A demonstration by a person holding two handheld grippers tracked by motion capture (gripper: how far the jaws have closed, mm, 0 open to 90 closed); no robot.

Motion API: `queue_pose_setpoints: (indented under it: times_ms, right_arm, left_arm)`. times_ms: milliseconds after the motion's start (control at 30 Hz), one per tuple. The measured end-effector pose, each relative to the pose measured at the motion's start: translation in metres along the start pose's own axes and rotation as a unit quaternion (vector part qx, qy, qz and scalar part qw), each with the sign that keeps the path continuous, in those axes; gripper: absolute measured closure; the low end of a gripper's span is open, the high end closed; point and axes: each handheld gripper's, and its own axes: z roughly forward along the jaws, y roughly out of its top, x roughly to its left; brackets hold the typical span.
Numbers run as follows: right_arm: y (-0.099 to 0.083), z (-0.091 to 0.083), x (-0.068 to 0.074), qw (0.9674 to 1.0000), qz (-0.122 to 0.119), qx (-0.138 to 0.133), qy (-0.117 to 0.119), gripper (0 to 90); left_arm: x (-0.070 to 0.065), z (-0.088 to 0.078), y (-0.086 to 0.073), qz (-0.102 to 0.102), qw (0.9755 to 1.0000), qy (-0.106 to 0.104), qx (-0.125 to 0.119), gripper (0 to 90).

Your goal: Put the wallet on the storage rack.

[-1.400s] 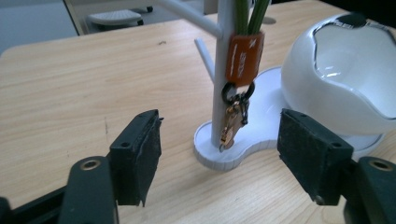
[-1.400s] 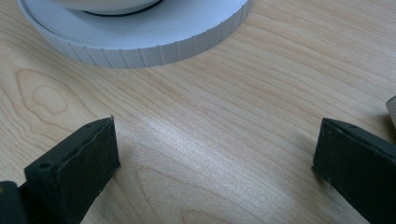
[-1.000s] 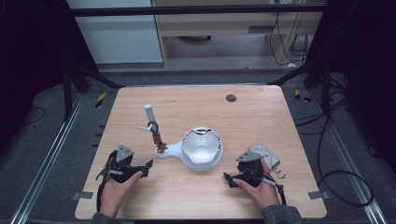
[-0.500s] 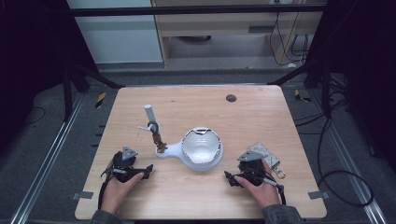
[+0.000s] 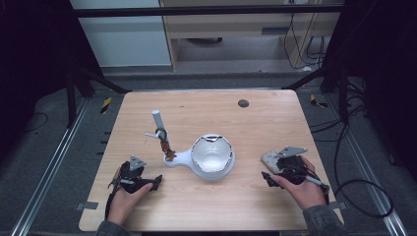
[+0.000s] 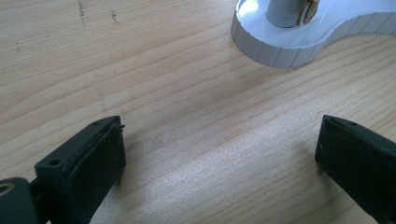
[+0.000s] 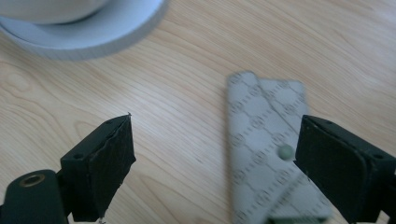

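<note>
A white stand (image 5: 212, 158) with a shiny bowl-shaped dome sits mid-table, and a thin post with a clip (image 5: 160, 132) rises from its handle-like end. My left gripper (image 5: 155, 181) lies low on the wood left of the stand. Its jaws have just been opening and stand wide apart (image 6: 219, 154) over bare wood, with the stand's ribbed base (image 6: 299, 44) ahead. A grey patterned pouch (image 5: 269, 158) lies right of the stand. My right gripper (image 5: 269, 171) is at it; its jaws have just been closing and still stand apart (image 7: 215, 158), with the pouch (image 7: 261, 135) between them, near one jaw.
The wooden table (image 5: 275, 123) has a small dark round hole (image 5: 243, 103) near its far edge. Black frame bars and metal rails run along both sides. Cables lie on the floor at the right.
The right hand has shifted to the right and slightly up the picture beside the pouch. The left hand has settled a little lower and stayed near its spot. The stand has not moved.
</note>
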Motion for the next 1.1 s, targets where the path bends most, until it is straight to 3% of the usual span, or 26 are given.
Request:
queue_pose_setpoints:
  times_ms: [233,467,767,900,1100]
  right_arm:
    - [-0.005,0.000,-0.022,0.9987,0.028,0.041,-0.009,17.1]
    - [-0.008,0.020,-0.035,0.9961,0.047,0.074,-0.007,13.6]
    - [-0.019,0.030,-0.044,0.9946,0.060,0.085,-0.009,18.7]
    - [-0.021,0.030,-0.043,0.9946,0.063,0.082,0.000,23.9]
    - [-0.022,0.030,-0.043,0.9948,0.062,0.082,0.000,24.3]
  left_arm:
    - [0.000,0.000,0.000,0.000,1.0000,0.000,0.000,0.4]
    - [-0.001,0.001,0.001,0.002,1.0000,0.000,0.002,0.1]
    - [-0.002,0.001,0.001,0.003,1.0000,0.000,0.002,0.0]
    - [-0.002,0.001,0.001,0.002,1.0000,0.000,0.002,0.0]
    - [-0.003,0.001,0.001,0.003,1.0000,-0.001,0.002,0.0]
